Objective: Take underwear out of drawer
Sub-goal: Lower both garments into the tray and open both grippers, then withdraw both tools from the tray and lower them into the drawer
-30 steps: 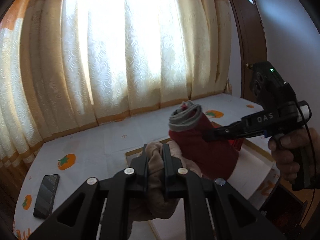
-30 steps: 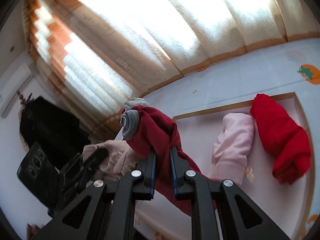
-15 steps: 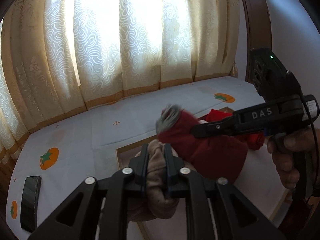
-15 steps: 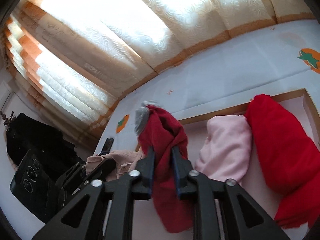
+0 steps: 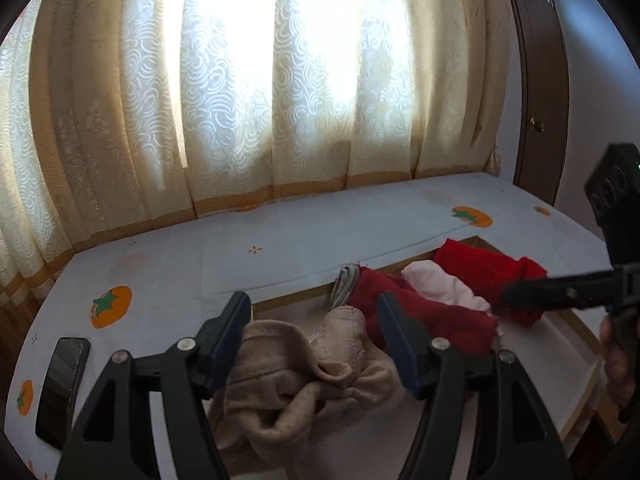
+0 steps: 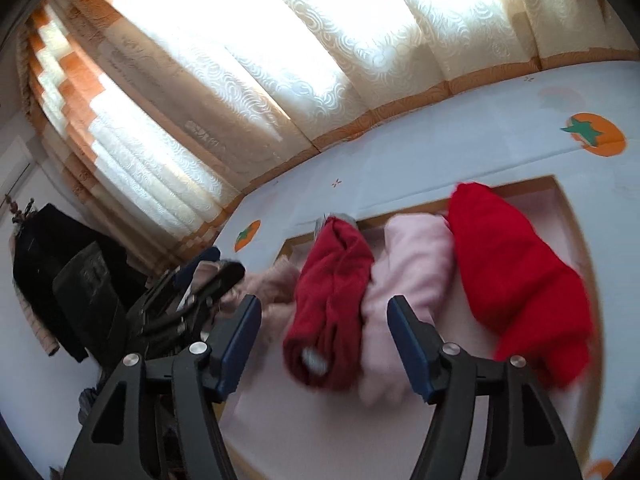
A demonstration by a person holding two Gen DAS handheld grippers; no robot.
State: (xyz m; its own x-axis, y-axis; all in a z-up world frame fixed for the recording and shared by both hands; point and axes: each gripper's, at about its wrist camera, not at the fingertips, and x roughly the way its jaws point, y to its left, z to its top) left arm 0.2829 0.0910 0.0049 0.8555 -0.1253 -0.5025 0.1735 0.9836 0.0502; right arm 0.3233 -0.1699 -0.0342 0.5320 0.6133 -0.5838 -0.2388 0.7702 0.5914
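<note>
Release step: both jaws have just been opening, so the left gripper (image 5: 312,334) stands released over the beige underwear (image 5: 304,376) and the right gripper (image 6: 324,334) over the dark red underwear (image 6: 332,300), both garments lying in the drawer (image 6: 570,216) at 6 o'clock of the curtain (image 5: 224,92); next move, in my judgement, calls for a fresh grasp and a lift clear.

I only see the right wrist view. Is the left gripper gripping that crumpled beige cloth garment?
Observer: No. The left gripper has just been opening, and the crumpled beige cloth garment lies slack between its spread fingers.
Operator: Anything left of it?
Observer: A flat black phone lies on the white persimmon-print cloth.
Operator: And far right?
Observer: A dark brown wooden door.
</note>
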